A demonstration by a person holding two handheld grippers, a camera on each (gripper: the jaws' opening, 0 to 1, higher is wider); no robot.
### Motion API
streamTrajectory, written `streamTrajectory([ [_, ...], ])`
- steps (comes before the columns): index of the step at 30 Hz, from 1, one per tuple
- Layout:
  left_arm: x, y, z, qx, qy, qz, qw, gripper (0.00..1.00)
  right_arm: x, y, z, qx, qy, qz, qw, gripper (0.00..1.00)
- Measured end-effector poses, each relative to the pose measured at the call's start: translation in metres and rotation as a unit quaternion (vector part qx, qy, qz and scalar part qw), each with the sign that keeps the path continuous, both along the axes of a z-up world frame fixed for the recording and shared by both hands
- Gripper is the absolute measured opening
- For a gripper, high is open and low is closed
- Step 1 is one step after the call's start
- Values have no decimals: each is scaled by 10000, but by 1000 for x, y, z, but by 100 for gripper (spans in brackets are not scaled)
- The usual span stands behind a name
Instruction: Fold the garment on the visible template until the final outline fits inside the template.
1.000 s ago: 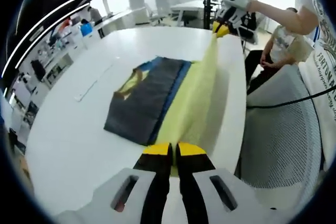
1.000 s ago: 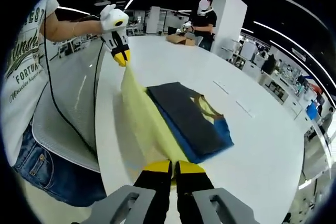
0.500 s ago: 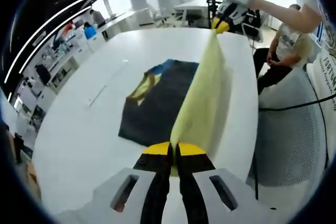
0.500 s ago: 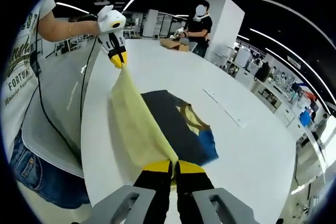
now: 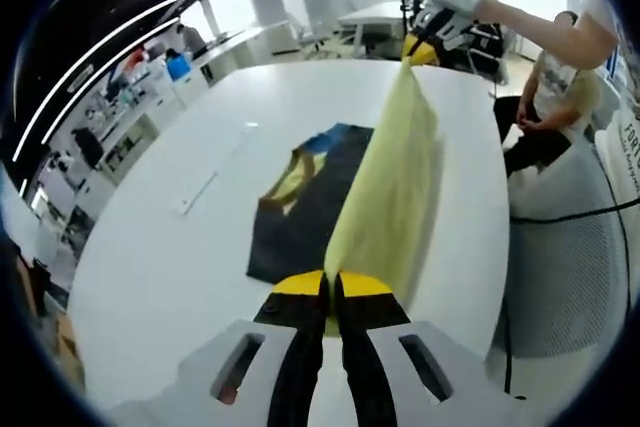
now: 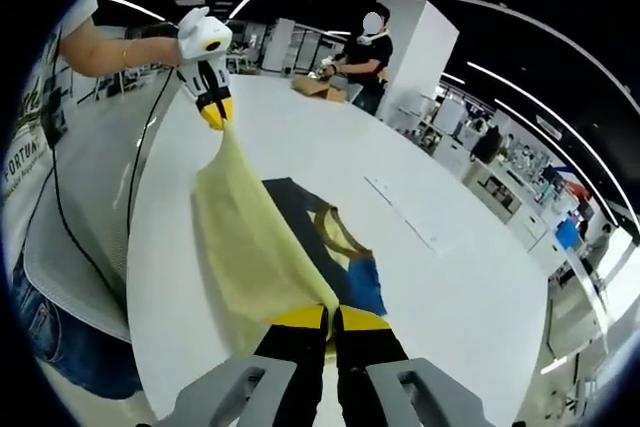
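The left gripper is clamped on one end of a yellow garment; the right gripper is clamped on the other end. The yellow cloth hangs stretched between them, raised above a dark template lying flat on the white tabletop

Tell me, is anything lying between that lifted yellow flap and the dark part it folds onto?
Nothing visible. The yellow fabric flap hangs between both claws, left claw and right claw, over the bare dark folded garment.
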State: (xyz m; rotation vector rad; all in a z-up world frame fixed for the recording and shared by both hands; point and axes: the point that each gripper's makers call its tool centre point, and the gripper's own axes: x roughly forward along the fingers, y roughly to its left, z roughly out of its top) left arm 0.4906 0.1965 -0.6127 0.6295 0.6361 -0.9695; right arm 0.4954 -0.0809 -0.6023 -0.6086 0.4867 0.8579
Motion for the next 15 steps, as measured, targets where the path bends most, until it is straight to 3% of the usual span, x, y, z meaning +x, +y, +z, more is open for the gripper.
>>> streamTrajectory([
  [15, 32, 0, 8, 33, -225, 208, 9995, 1, 32, 0, 7, -53, -192, -173, 9997, 0],
])
